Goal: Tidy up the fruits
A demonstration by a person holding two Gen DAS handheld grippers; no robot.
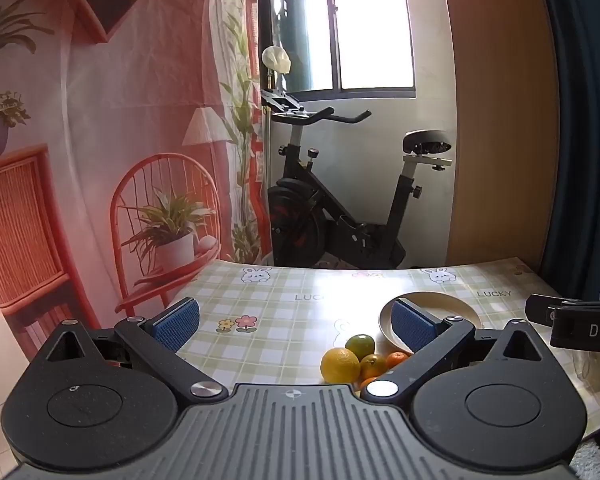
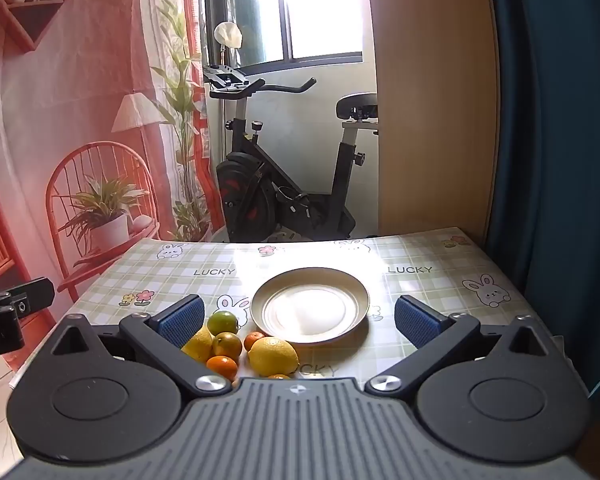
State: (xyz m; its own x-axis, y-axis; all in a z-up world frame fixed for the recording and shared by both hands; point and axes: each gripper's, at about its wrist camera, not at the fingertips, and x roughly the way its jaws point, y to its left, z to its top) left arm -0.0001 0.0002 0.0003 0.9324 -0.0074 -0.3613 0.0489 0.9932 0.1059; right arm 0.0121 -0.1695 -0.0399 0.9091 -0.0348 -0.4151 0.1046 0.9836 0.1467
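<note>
In the right wrist view, the fruits (image 2: 240,346) are seen clustered on the checked tablecloth (image 2: 420,280) at lower centre-left, just beside the empty plate (image 2: 358,300), while the left gripper (image 1: 296,324) and right gripper (image 2: 300,322) are both held spread, gripping nothing.

Exercise bike (image 2: 284,168) by window (image 2: 320,8); printed room backdrop (image 1: 120,120) left; checked bunny tablecloth (image 2: 440,288) on table.
</note>
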